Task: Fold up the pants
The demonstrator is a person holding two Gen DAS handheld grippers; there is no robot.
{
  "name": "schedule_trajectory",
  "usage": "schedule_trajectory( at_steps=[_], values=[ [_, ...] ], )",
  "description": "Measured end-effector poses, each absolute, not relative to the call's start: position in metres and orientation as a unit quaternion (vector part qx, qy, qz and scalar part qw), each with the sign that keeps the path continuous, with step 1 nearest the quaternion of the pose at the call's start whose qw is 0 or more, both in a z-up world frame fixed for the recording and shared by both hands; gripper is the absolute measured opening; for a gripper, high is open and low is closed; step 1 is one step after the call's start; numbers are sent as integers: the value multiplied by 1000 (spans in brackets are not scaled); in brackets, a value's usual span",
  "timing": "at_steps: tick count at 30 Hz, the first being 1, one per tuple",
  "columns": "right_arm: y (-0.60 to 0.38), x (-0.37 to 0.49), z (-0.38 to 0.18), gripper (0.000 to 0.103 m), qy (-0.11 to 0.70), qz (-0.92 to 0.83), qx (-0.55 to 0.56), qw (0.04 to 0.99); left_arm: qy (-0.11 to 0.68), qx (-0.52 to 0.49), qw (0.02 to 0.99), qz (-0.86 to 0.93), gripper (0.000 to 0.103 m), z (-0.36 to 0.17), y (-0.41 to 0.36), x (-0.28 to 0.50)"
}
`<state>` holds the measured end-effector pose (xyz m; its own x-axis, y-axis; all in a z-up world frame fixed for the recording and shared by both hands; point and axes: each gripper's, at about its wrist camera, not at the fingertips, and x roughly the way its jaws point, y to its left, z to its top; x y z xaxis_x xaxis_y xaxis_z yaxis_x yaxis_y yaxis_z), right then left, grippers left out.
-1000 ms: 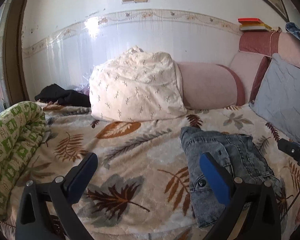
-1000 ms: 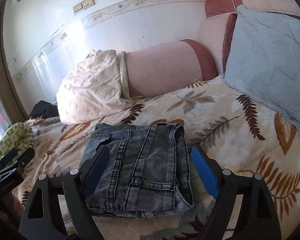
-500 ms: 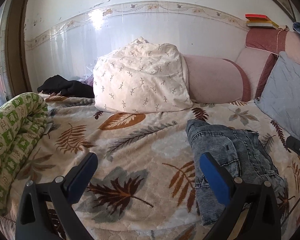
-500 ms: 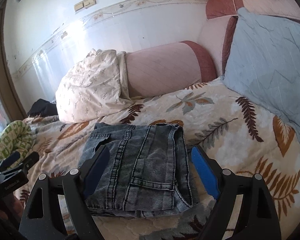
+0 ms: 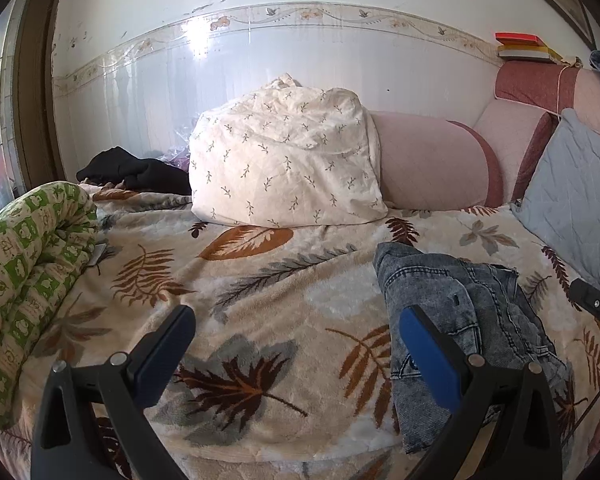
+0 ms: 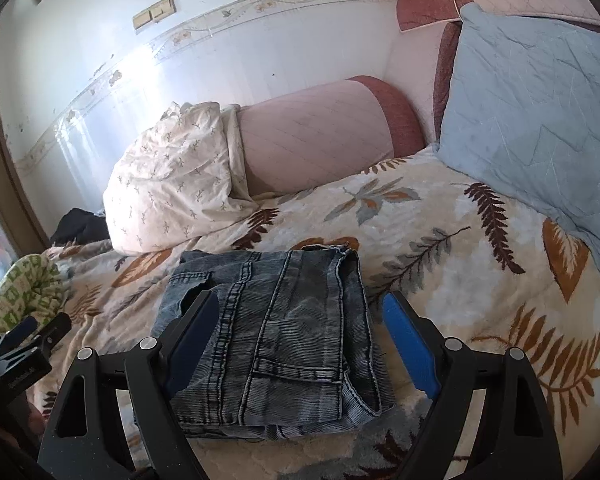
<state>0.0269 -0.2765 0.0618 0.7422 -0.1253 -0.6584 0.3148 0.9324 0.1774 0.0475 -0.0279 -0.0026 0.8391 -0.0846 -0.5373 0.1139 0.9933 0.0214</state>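
Grey-blue denim pants (image 6: 278,336) lie folded into a compact stack on the leaf-print blanket (image 6: 440,248). My right gripper (image 6: 298,304) hovers over the stack, open, its blue pads spread wider than the fabric between them and not pressing it. In the left wrist view the same pants (image 5: 460,320) lie to the right. My left gripper (image 5: 296,320) is open above bare blanket (image 5: 260,300), its right fingertip at the stack's left edge. The right gripper's body (image 5: 594,302) shows at that view's right edge.
A cream leaf-print pillow (image 5: 284,168) and a pink bolster (image 5: 432,160) lean against the wall. A blue-grey cushion (image 6: 540,112) stands at the right. A rolled green-and-white quilt (image 5: 24,272) lies at the left, dark clothes (image 5: 128,168) behind it. Books (image 5: 520,46) rest on the headboard.
The left wrist view has tilted down slightly, so wall and pillow sit lower in frame. The pants and both grippers' open jaws look unchanged.
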Motion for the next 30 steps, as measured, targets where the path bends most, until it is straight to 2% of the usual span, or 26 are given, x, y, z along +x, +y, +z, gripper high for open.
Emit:
schedule_trajectory(
  at_steps=[30],
  values=[
    [-273,28,62,84,331,-126,129,926,276,20,959,-64,103,6,-35,43]
  ],
)
